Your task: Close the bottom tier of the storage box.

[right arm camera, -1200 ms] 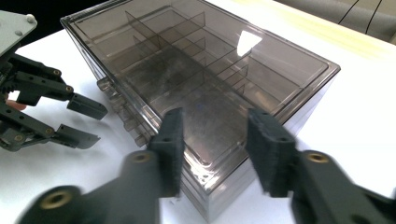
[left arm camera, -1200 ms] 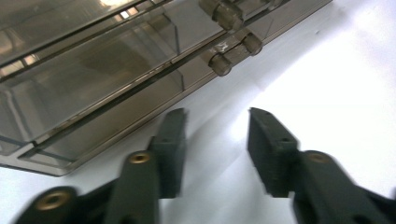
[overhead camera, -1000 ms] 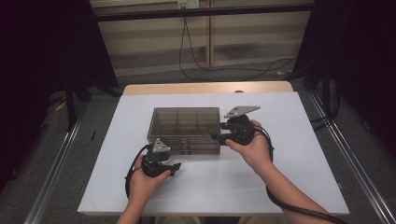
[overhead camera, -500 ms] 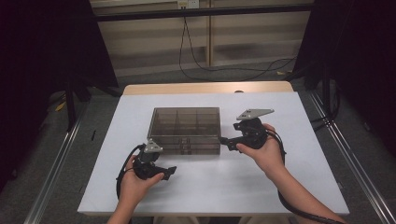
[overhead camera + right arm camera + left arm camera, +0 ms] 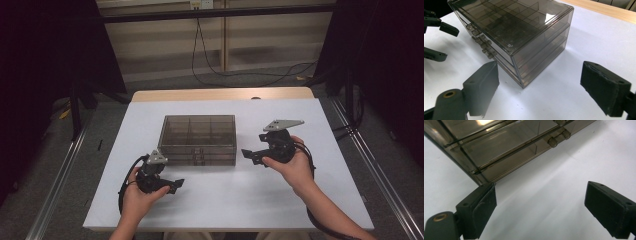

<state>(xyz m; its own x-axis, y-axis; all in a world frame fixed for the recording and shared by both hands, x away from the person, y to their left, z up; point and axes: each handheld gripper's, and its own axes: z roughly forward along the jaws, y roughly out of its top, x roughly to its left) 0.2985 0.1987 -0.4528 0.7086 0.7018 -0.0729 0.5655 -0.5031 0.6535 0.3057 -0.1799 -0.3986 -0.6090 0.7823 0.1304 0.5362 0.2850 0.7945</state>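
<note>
A smoky see-through drawer box (image 5: 199,140) stands mid-table, its small drawer knobs (image 5: 482,42) facing the person. My left gripper (image 5: 176,185) is held off the box's near left corner, pointing right. Its jaws have just been opening and stand open over bare table. In the left gripper view (image 5: 540,205) the box (image 5: 499,150) lies just beyond the left jaw. My right gripper (image 5: 246,155) is a little to the right of the box, pointing left, with jaws that have just been opening and hold nothing. The right gripper view (image 5: 539,85) looks at the box's corner (image 5: 519,27), with the left gripper (image 5: 439,40) beyond.
The white tabletop (image 5: 300,200) has a wooden strip (image 5: 220,94) along its far edge. Metal rails (image 5: 55,185) run along both sides on the floor. Cables (image 5: 240,75) lie on the floor behind the table, between dark stands.
Both grippers have drawn away from the box: the left toward the near left, the right out to the right. Their jaws stand wider apart than before.
</note>
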